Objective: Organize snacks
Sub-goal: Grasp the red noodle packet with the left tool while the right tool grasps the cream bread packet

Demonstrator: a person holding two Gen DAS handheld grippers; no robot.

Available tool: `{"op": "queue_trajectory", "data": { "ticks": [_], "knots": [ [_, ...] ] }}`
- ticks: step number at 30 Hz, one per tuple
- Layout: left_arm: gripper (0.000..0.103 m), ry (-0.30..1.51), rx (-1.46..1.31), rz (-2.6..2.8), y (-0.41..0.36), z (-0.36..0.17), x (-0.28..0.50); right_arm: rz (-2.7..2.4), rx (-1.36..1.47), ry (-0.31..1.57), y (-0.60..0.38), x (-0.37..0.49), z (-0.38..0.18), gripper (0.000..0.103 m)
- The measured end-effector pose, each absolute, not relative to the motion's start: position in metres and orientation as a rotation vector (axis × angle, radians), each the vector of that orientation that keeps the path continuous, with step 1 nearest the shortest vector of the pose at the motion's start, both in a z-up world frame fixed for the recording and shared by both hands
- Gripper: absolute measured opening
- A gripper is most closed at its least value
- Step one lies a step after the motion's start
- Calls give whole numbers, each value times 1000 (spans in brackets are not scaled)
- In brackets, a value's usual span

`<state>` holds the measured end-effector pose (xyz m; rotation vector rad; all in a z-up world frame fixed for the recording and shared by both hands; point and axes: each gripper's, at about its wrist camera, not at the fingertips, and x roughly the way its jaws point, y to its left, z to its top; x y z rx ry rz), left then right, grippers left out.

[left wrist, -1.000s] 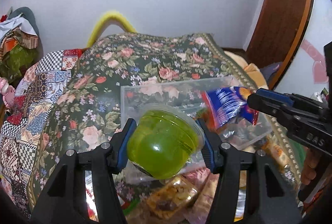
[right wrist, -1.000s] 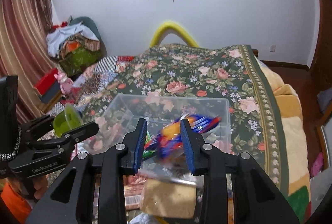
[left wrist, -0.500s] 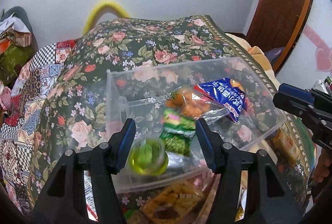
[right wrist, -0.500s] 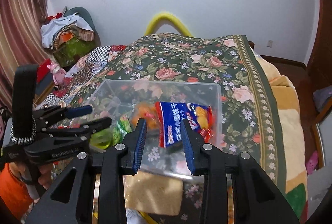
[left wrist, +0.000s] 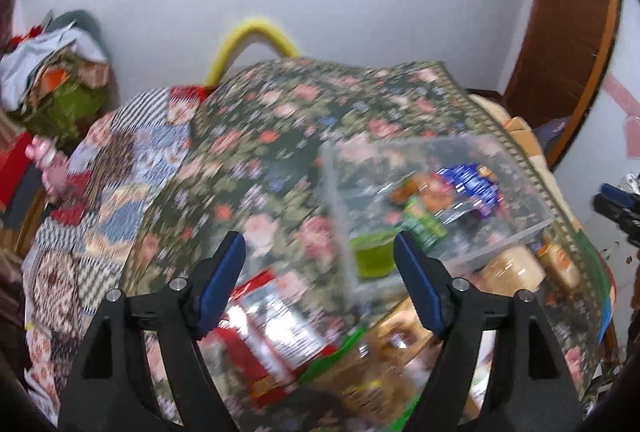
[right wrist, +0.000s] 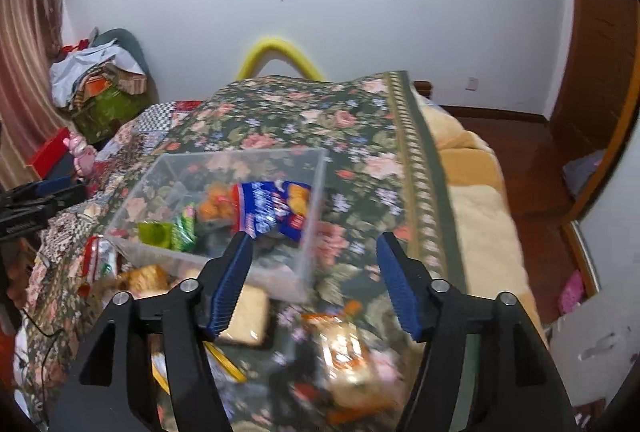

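A clear plastic bin (left wrist: 520,232) (right wrist: 312,216) sits on the floral bedspread. Inside it lie a green jelly cup (left wrist: 372,256) (right wrist: 154,234), a green packet (left wrist: 422,222) (right wrist: 185,228), an orange snack bag (right wrist: 214,205) and a blue biscuit packet (left wrist: 468,183) (right wrist: 276,207). My left gripper (left wrist: 320,288) hangs to the left of the bin, jaws opening, nothing between them. My right gripper (right wrist: 314,280) is at the bin's near right corner, jaws opening and empty. Loose snacks lie in front: a red-and-white bag (left wrist: 276,344), a beige packet (right wrist: 244,316) and an orange-trimmed bag (right wrist: 348,356).
The floral bedspread (right wrist: 360,135) covers the bed, with a patchwork quilt (left wrist: 100,191) on its left side. A yellow padded arch (right wrist: 276,49) stands at the far end. Piled clothes (right wrist: 100,79) sit at the left wall, a wooden door (right wrist: 592,51) at the right.
The green cup dropped from my left gripper into the bin, and the blue packet left my right gripper and lies in the bin. Both grippers opened wider and pulled back, left going left, right going right.
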<state>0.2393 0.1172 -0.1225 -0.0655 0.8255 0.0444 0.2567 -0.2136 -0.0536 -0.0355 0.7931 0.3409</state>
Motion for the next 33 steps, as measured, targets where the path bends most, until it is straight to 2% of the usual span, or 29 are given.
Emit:
{"op": "queue_trajectory", "data": {
  "ticks": [3,13,20,28,30,33],
  "knots": [
    [79,877,-88,95,136,-142,232,311,-35,816,-225,250,-59,71],
    [80,1054,-139,161,159,-211,226,284,-56,933,-235,239,-101,74],
    [81,1108,-171,145,154,-238,240,283,-54,999,-232,237,-130,74],
    [92,1100,-214,151,153,-251,255,285,-53,1039,-228,239,-149,73],
    [92,1087,-204,151,152,-252,256,283,-64,1031,-225,239,-151,70],
    [90,1067,-204,145,153,-252,256,287,-91,1021,-220,237,-152,52]
  ]
}}
